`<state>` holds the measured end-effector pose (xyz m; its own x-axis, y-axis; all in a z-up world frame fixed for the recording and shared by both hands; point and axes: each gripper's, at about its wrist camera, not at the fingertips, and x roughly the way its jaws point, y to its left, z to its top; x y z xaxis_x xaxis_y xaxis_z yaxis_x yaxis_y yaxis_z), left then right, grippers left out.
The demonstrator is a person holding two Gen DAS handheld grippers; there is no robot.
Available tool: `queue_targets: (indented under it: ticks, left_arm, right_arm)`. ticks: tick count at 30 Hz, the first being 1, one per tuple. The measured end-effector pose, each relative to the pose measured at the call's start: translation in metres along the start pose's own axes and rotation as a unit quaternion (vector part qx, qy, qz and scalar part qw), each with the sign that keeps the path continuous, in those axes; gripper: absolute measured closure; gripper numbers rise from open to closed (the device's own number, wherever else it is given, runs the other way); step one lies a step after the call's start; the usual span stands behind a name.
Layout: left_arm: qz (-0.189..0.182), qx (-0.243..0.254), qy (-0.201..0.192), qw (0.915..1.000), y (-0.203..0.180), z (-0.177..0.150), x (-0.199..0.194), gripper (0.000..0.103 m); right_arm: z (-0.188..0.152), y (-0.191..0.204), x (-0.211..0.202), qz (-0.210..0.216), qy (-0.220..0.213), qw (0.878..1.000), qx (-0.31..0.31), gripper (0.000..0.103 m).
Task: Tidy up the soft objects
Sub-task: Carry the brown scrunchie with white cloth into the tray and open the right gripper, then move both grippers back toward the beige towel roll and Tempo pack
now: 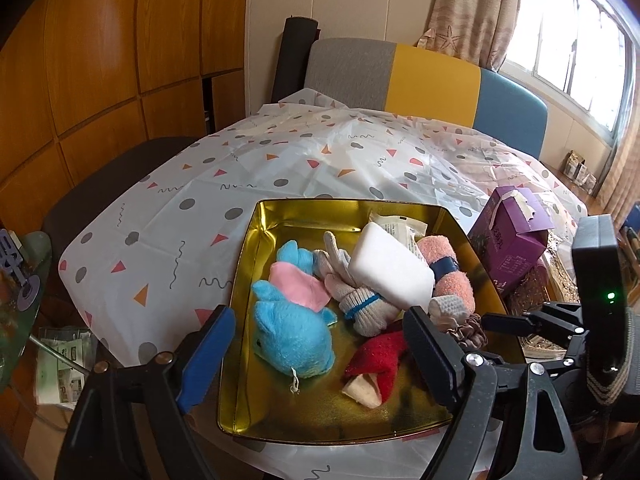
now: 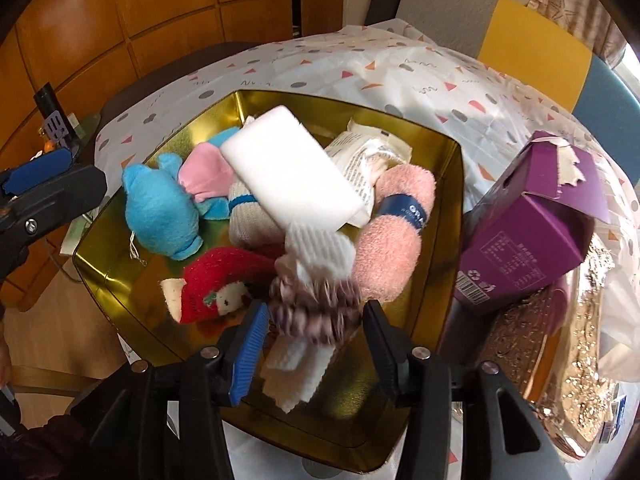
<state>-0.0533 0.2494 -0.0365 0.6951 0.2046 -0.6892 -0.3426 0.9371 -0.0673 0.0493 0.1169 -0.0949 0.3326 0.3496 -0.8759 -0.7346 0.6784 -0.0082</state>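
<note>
A gold tin tray [image 1: 256, 240] on the patterned tablecloth holds a blue dolphin plush [image 1: 292, 340], a pink plush [image 1: 296, 284], a rolled grey glove bundle [image 1: 360, 304], a white foam block [image 1: 388, 272], a pink rolled towel [image 1: 448, 276] and a red sock [image 1: 380, 360]. My left gripper [image 1: 320, 312] hangs open over the tray's near side, with the dolphin and the red sock below its gap. My right gripper [image 2: 316, 306] is open over the tray's near right corner. A blurred mauve scrunchie [image 2: 316, 300] and a white ribbed sock [image 2: 320, 252] lie between its fingers, clear of the pads.
A purple carton [image 2: 532, 232] with a torn top stands just right of the tray, with a glittery gold object [image 2: 568, 344] beside it. A grey, yellow and blue chair [image 1: 432, 80] stands behind the table. A glass side table [image 1: 24, 280] is at the left.
</note>
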Motion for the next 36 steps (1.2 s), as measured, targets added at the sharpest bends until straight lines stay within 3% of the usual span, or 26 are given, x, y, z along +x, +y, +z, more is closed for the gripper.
queue_targets:
  ticks: [8, 22, 36]
  left_arm:
    - [0.003, 0.008, -0.011, 0.9999, -0.003, 0.0, -0.007, 0.016]
    - [0.002, 0.029, -0.022, 0.9993, -0.017, 0.0, -0.016, 0.016]
    - [-0.008, 0.064, -0.027, 0.9975, -0.042, 0.001, -0.023, 0.016]
  right_arm:
    - [-0.001, -0.006, -0.02, -0.012, -0.025, 1.0, 0.009, 0.053]
    - [-0.003, -0.032, -0.083, -0.038, -0.11, 0.992, 0.038, 0.053]
    - [-0.035, -0.112, -0.14, -0.096, -0.154, 0.975, 0.125, 0.053]
